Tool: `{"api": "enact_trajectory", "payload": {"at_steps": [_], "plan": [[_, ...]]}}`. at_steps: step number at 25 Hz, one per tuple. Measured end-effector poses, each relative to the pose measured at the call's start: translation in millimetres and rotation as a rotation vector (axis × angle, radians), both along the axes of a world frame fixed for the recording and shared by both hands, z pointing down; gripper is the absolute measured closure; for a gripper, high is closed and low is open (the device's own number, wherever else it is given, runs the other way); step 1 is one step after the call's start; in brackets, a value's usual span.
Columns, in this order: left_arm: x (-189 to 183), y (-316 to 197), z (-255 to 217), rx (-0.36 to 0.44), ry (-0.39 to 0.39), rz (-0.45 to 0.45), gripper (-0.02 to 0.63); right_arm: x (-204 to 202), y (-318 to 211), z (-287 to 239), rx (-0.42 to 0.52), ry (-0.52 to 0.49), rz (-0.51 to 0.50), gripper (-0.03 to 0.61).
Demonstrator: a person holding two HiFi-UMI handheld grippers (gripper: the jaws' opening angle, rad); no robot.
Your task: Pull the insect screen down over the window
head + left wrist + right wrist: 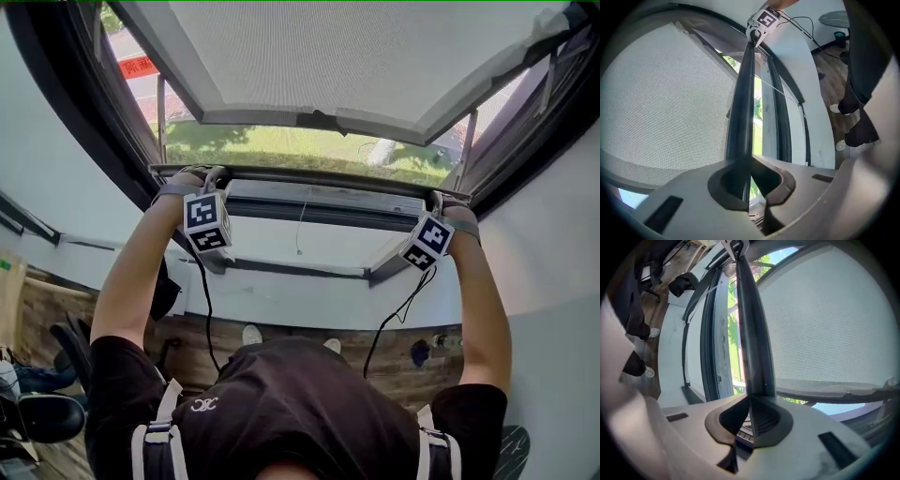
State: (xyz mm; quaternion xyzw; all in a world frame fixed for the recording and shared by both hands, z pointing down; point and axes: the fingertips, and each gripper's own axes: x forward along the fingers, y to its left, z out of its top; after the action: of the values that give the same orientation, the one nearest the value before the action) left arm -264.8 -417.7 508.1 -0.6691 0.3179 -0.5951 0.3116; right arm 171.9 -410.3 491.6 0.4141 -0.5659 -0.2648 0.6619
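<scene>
Clamping the screen's stiff bottom bar (pixel 740 103), your left gripper (pixel 750 161) and right gripper (pixel 750 399) had their fingers closed on it, one near each end, partway down the window (pixel 70 122). The mesh (pixel 670 93) looked light, soft and easy to tear, so the bar, kept level, was the place to hold. There was one screen, one bar and two grippers.
</scene>
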Motion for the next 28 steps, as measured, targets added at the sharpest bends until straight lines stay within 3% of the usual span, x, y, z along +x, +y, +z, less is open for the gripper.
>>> {"api": "enact_trajectory", "payload": {"at_steps": [11,17,22,28], "plan": [[-1.4,1.2,58.8,-0.063,-0.012,-0.027,0.583,1.5,0.3,58.7,-0.015,-0.008,0.026,0.551],[-1.3,6.8,100.1,-0.142,-0.037,-0.032,0.583,3.6,10.2,100.0,-0.102,0.005,0.039,0.551],[-1.6,-1.8,119.6,-0.132,-0.045,-0.048,0.583,4.3,2.6,118.7,-0.108,-0.005,0.054,0.551],[-1.6,0.3,140.5,-0.183,-0.045,-0.049,0.583,5.0,2.1,140.0,-0.157,-0.001,0.051,0.551]]}}
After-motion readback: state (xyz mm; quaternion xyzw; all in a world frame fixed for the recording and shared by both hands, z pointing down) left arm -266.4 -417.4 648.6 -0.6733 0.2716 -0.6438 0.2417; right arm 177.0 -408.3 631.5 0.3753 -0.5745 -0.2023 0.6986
